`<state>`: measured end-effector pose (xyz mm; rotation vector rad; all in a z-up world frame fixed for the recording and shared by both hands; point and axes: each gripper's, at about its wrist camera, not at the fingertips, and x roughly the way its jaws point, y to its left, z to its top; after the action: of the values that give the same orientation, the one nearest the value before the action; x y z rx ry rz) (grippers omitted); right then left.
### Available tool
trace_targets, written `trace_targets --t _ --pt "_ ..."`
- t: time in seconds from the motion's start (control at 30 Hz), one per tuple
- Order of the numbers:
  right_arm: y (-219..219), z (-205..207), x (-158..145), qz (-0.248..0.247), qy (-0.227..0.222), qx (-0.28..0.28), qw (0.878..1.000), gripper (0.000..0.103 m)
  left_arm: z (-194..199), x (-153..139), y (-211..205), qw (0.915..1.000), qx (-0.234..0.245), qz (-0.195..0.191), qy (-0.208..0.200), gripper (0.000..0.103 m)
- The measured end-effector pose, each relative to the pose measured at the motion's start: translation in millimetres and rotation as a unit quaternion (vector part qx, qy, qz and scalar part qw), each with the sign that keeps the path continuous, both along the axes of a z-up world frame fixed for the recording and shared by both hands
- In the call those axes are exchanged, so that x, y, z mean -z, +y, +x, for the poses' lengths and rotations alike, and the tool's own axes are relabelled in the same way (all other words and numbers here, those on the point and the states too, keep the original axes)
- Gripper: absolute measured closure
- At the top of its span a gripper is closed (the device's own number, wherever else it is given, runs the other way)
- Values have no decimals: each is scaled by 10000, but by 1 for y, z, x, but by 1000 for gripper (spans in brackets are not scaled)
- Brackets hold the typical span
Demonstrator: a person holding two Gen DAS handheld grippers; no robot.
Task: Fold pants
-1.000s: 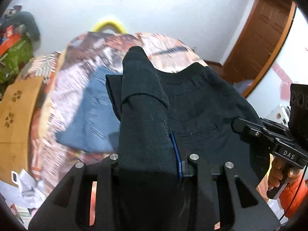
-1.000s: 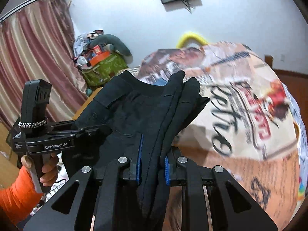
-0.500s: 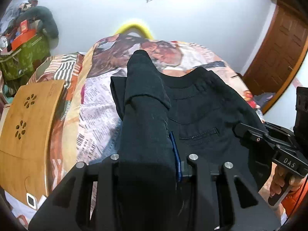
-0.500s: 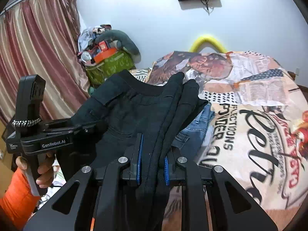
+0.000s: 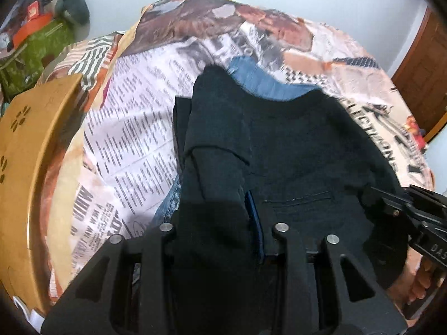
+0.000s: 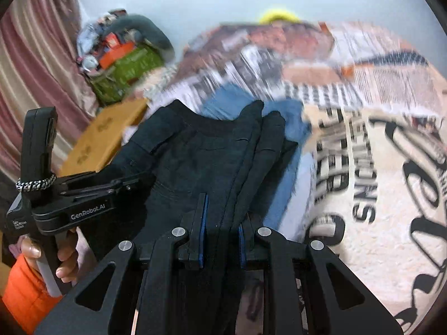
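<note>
Left wrist view: left gripper (image 5: 223,223) clamps thick fold of black pants (image 5: 293,145) above newspaper-print bedspread (image 5: 134,128); jaws have just been opening slightly, cloth between them; wooden door (image 5: 424,83) visible only here. Right wrist view: right gripper (image 6: 220,231) pinches narrow pants fold, jaws nearly closed; striped curtain (image 6: 33,64) and "GenRobot.AI" on left handle seen only here. Blue jeans (image 6: 279,117) lie beneath pants.

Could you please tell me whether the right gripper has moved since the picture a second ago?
Yes. The right gripper, clamped on the black pants, has come down toward the bed cover; the wall screen has slid out of view.
</note>
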<state>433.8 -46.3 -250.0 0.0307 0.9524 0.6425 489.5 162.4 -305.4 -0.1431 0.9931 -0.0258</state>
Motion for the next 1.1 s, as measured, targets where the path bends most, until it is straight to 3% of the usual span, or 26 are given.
trace_targets --t 0.2,0.3,0.47,0.63,0.77,0.97,1.1 --pt "-4 -7 -1 -253 121 27 9996 80 -11 -5 5 9999 -146 -29 19 58" --pt "-6 -17 -7 -473 41 82 9988 77 -20 -21 4 9996 -163 209 -93 58" --pt "-16 -39 -29 -383 -141 87 9991 70 -52 -63 -1 9983 -125 465 -333 56" --pt "-28 -75 -82 -68 -673 98 9977 70 -95 -117 -14 9945 -44 715 -765 56" --pt "-40 -111 -129 171 -1207 68 9925 70 -137 -168 -28 9902 29 684 -1216 56" --pt "-65 -183 -198 627 -2090 64 9759 70 -207 -238 -45 9796 83 593 -1917 56" --pt "-81 -228 -227 820 -2502 33 9647 70 -257 -274 -54 9695 8 584 -2378 56"
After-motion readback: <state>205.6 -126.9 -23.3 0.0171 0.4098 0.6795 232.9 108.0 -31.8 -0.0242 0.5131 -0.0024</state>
